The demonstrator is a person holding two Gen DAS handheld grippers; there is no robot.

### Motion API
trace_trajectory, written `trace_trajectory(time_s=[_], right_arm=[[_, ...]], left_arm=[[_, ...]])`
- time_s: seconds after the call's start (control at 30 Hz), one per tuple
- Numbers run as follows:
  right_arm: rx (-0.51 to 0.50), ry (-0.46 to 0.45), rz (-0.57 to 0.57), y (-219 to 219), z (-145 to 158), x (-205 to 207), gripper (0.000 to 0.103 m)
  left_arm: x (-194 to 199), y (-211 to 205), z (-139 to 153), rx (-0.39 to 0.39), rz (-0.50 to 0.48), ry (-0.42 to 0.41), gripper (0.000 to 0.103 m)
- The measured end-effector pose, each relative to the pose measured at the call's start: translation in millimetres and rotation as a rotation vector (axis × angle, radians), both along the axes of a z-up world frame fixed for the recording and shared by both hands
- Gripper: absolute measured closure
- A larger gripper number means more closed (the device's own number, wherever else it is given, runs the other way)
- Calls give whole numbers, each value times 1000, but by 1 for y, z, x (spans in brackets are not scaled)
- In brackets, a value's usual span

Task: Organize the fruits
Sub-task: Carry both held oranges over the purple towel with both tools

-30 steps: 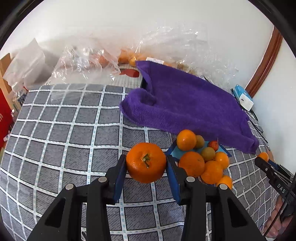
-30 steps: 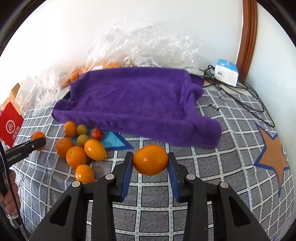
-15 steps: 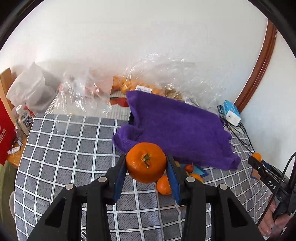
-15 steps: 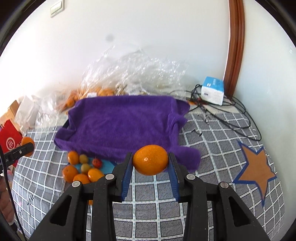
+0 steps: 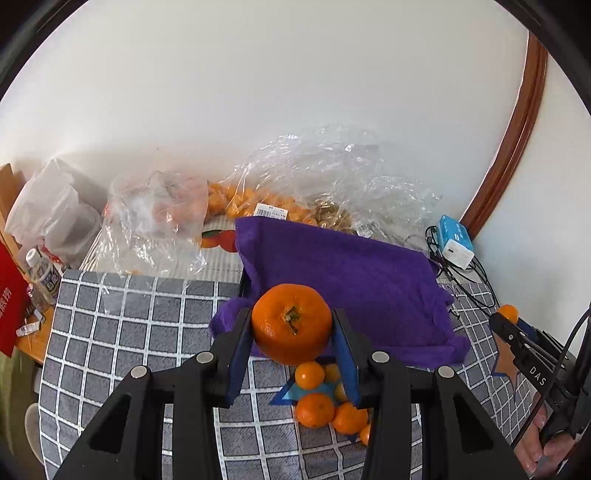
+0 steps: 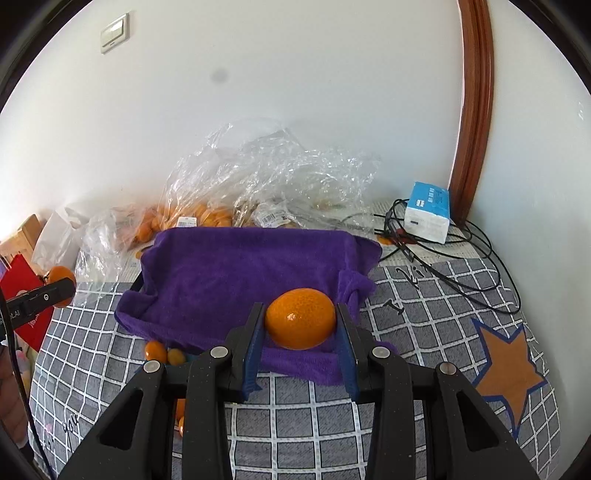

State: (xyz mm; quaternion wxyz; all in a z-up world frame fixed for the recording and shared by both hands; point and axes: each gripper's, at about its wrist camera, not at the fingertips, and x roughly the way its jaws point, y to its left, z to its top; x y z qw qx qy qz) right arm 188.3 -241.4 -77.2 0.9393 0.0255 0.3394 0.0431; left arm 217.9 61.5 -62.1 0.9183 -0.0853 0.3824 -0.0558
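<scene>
Both grippers have risen, each orange (image 5: 291,323) (image 6: 300,318) clamped between fingers.

A plain white wall (image 6: 295,92) backs the scene and carries a light switch (image 6: 115,32) at upper left. A brown wooden door frame (image 6: 474,110) runs vertically at right. The table (image 6: 424,314) carries a grey checked cloth with white grid lines, under bright, even light.

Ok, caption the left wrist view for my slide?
Left gripper holding a mandarin above the purple towel and loose fruit pile.
</scene>
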Motion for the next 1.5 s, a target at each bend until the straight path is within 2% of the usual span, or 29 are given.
trace_trajectory(time_s=[0.47,0.8,1.2,1.5], right_arm=[[-10,-8,-8,2,6,45,66],[-21,-6,12,12,-2,74,66],[-12,24,5,16,-26,115,66],[-6,80,0,16,-56,145,66]], left_arm=[[46,-2,4,-6,5,-3,63],[73,-5,-4,-6,-3,5,63],[112,-9,-30,-2,1,48,63],[136,-6,-63,-13,10,97,63]])
